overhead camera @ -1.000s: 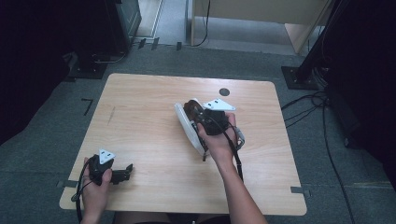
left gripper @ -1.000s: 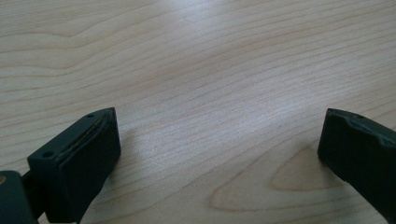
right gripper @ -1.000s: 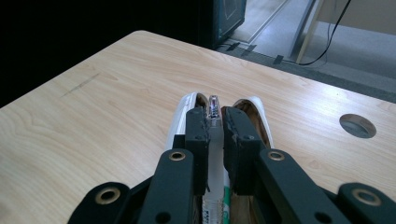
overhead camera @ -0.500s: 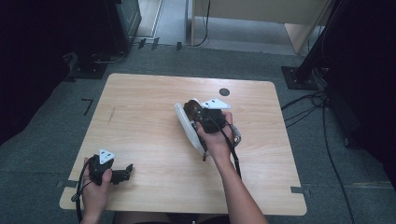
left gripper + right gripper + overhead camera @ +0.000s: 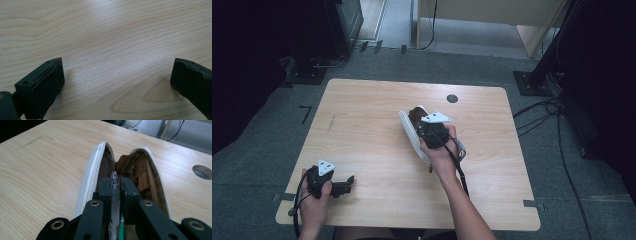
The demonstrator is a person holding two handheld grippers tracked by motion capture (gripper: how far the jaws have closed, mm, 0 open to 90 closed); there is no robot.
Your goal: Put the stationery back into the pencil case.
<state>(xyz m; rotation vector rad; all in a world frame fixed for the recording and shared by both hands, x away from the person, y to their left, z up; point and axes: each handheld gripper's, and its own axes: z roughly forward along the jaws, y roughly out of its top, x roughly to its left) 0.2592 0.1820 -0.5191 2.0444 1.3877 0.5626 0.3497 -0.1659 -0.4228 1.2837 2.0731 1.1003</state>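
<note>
Wooden desk (image 5: 362,130) under both of your hands: at the left of the high view your left gripper (image 5: 343,186) rests near the front edge, in the same spot as a second ago. Its fingers (image 5: 43,86) stand wide apart in the left gripper view, with bare wood grain between them and nothing held.

Toward the middle, the white pencil case (image 5: 412,134) lies on the desk with its zip open, just where it lay before. Your right hand (image 5: 443,156) has come a little lower and closer over it since the earlier frame, and the grey plate on top of the gripper now sits over the case's mouth.

Your right gripper (image 5: 115,185) is clamped narrow on a clear pen (image 5: 114,195). The pen's barrel runs straight between the two fingers (image 5: 105,191) and its tip pokes out just past their ends, pointing into the open case. A green pen (image 5: 121,230) lies just beside it, low between the gripper's arms.

From above, your hand and the gripper cover the pen entirely. The right gripper view makes up for that: it shows the pen, the case's brown lining, a mesh pocket along its left wall, and the desk's round cable hole (image 5: 202,171) off to the right.
</note>
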